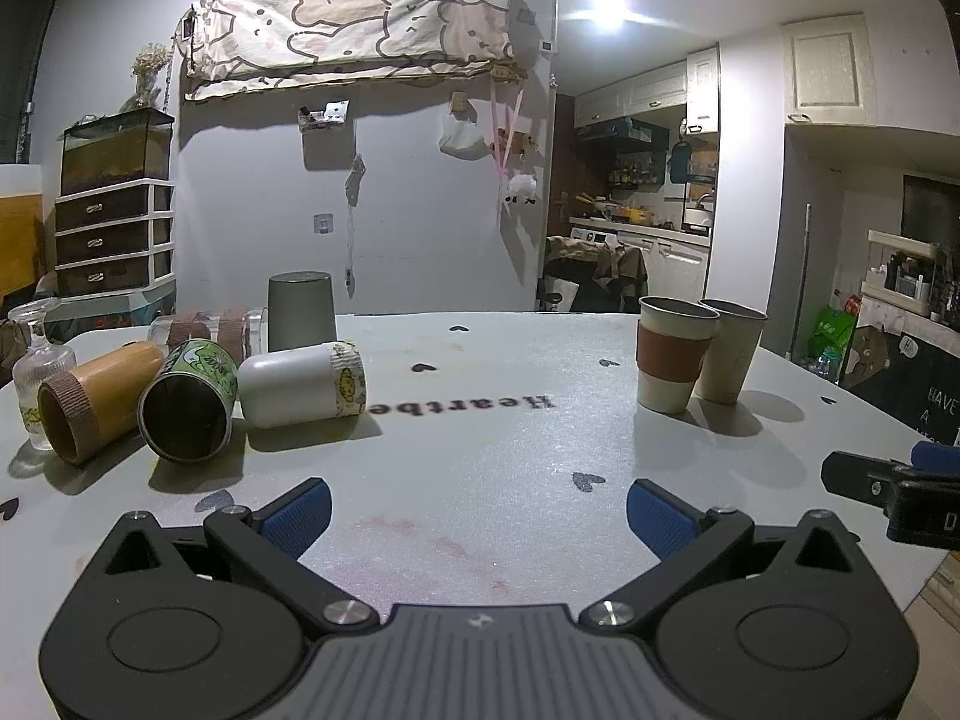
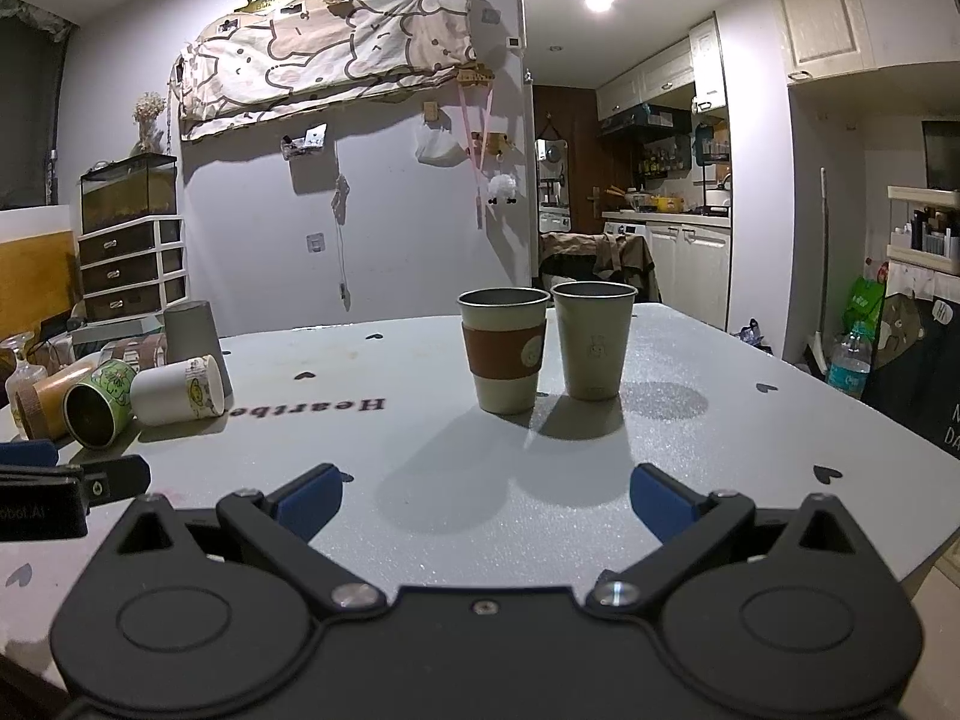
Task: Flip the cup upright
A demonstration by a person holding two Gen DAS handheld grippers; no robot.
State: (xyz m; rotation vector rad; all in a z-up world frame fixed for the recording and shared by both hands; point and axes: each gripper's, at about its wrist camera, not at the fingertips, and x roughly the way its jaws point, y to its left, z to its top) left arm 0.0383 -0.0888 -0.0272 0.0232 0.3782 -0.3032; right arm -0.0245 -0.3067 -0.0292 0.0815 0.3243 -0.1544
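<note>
Left wrist view has the left tool (image 1: 478, 510) hovering low over the tabletop (image 1: 480, 432), its blue pads spread wide with nothing between them. Ahead and to its left lie three cups on their sides: a white cup (image 1: 302, 384) closest to the middle, a green cup (image 1: 191, 401) touching it with its mouth toward the camera, and an orange cup (image 1: 99, 399) at the far left. Behind them a grey cup (image 1: 300, 311) stands upside down. Two more cups stand upright, well off to the right: a sleeved cup (image 1: 675, 360) and a plain cup (image 1: 731, 357) just beside it.

The right tool (image 2: 485, 503) is likewise spread wide and empty, and in its own view the two upright cups sit straight ahead, the lying ones far to the left.

The tabletop is pale grey, printed with small dark hearts and lettering. Beyond it are a wall with a hung patterned cloth (image 1: 354, 30), a drawer unit (image 1: 114, 237) and a kitchen (image 1: 648, 204).

Only the left view shows a glass bottle (image 1: 37, 360) clearly beside the orange cup; only the right view shows a water bottle (image 2: 851, 360) off the far edge.
</note>
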